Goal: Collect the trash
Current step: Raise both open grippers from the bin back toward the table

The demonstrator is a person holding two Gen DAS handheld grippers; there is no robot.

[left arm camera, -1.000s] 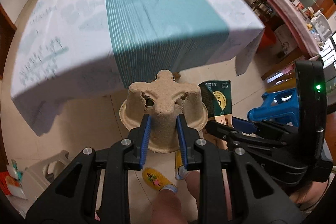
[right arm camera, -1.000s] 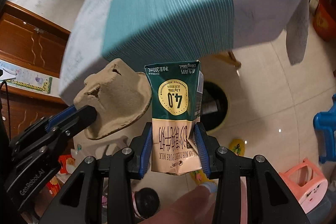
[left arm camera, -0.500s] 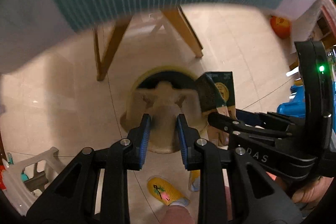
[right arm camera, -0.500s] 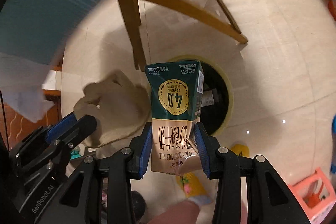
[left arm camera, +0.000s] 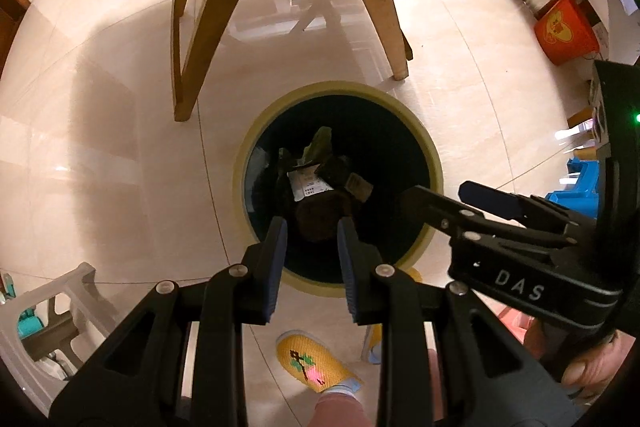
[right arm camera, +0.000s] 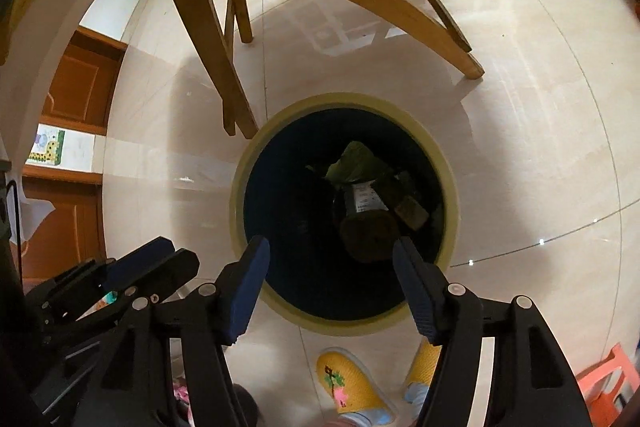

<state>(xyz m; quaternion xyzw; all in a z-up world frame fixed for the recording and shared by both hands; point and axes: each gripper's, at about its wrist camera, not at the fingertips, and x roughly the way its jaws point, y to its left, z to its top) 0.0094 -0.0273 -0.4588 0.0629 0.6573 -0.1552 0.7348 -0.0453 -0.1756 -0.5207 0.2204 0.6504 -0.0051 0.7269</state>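
With both tools poised over the bin, left gripper (left arm camera: 310,235) has jaws apart and empty, and right gripper (right arm camera: 330,259) is spread wider, also empty. Just ahead and below them sits the trash bin (left arm camera: 240,163), yellow rim, dark inside. Pulp cup carrier (right arm camera: 370,237) and milk carton (right arm camera: 408,209) lie at the bottom among other trash. Judgement: this drop looks done; whether anything's left to collect isn't visible from here.

Bin (left arm camera: 240,183) on floor before table legs (left arm camera: 384,7); trash (left arm camera: 320,183) inside; slippers (left arm camera: 316,363) near bin.
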